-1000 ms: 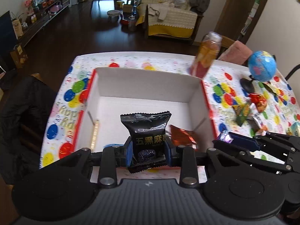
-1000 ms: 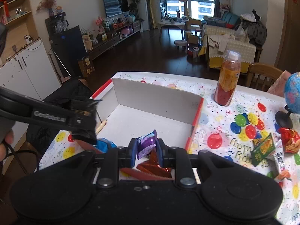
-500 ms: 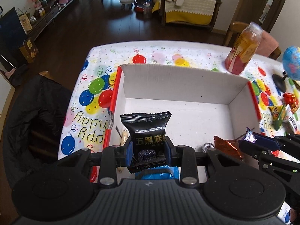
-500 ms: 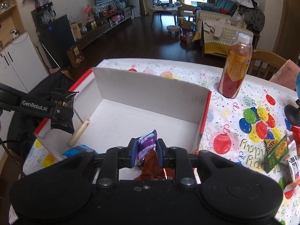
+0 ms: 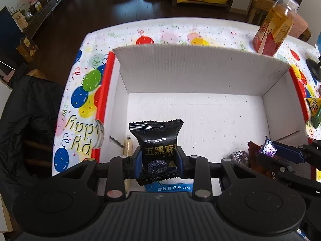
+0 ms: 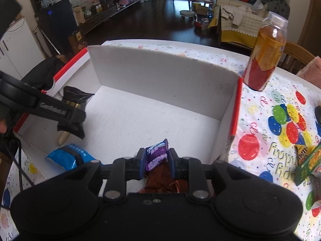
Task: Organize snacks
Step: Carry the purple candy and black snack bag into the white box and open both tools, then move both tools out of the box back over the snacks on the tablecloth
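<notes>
Your left gripper (image 5: 158,160) grasps the black snack packet (image 5: 158,140) over the white box's (image 5: 200,74) near-left corner, while your right gripper (image 6: 156,160) pinches the purple candy (image 6: 156,154) above a brown wrapper (image 6: 164,180) by its near-right corner.
</notes>
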Demonstrator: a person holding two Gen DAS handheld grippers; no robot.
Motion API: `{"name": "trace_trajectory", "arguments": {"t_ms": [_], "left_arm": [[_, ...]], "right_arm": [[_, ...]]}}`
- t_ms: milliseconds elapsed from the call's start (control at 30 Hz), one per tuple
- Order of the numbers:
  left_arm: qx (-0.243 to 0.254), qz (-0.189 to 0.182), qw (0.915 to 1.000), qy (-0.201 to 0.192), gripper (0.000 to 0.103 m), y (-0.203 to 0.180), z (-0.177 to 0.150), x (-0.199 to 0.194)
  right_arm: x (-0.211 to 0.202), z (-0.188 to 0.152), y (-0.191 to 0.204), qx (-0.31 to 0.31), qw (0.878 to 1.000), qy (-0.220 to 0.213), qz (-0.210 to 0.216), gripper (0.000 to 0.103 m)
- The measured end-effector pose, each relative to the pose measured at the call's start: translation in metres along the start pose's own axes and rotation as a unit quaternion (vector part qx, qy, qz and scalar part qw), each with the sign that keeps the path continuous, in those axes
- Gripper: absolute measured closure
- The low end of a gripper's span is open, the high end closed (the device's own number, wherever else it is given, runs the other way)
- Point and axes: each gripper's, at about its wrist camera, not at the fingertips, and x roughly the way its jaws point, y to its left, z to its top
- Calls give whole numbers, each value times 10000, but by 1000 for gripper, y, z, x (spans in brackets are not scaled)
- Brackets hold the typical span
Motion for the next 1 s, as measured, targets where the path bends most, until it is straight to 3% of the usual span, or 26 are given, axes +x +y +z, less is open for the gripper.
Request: {"name": "trace_trajectory", "arguments": {"t_ms": [300, 467, 533, 633, 800, 1000], "left_arm": [[-45, -22, 9996, 265, 68, 2, -3, 9], [-130, -120, 9997, 151, 49, 2, -7, -2], [-172, -147, 9997, 121, 49, 3, -9, -6], [-180, -133, 9997, 27, 49, 2, -14, -15], [-158, -109, 9996, -214, 43, 2, -24, -35], [-166, -129, 9984, -517, 41, 0, -36, -62]], "right_arm": [[1, -1, 3, -51, 10000, 64, 6, 74], [-6, -5, 5, -27, 10000, 50, 39, 67], [-10, -6, 5, 1, 10000, 32, 55, 61], [-17, -8, 4, 57, 9999, -9, 88, 59], [-37, -12, 3, 128, 9997, -175, 108, 38], [-65, -14, 3, 196, 9986, -459, 175, 24]]}}
